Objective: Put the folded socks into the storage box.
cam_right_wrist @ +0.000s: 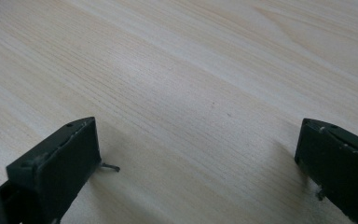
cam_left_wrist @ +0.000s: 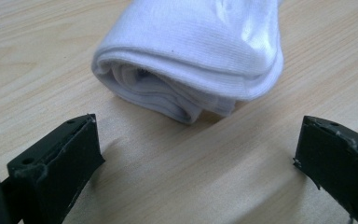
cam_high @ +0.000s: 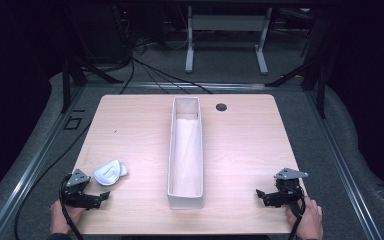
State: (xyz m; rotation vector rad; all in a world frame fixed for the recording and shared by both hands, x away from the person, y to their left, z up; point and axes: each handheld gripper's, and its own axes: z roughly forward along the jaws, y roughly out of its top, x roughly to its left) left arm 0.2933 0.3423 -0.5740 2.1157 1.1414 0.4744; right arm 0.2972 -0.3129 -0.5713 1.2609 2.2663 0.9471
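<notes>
A pale wooden worktop (cam_high: 130, 125) carried a long white box (cam_high: 185, 150) down its middle (open-topped) and a rolled white sock (cam_high: 109, 172) near its front left corner. Cables (cam_high: 150, 70) crossed the floor behind.

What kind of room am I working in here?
Probably a lab or recording workspace, not a home: a bare wooden table on grey carpet, cables trailing across the floor, dark surroundings, and another desk's metal frame behind.

rolled sock (cam_left_wrist: 191, 56) top cut off (upper edge), hands (cam_high: 310, 220) cropped
</notes>
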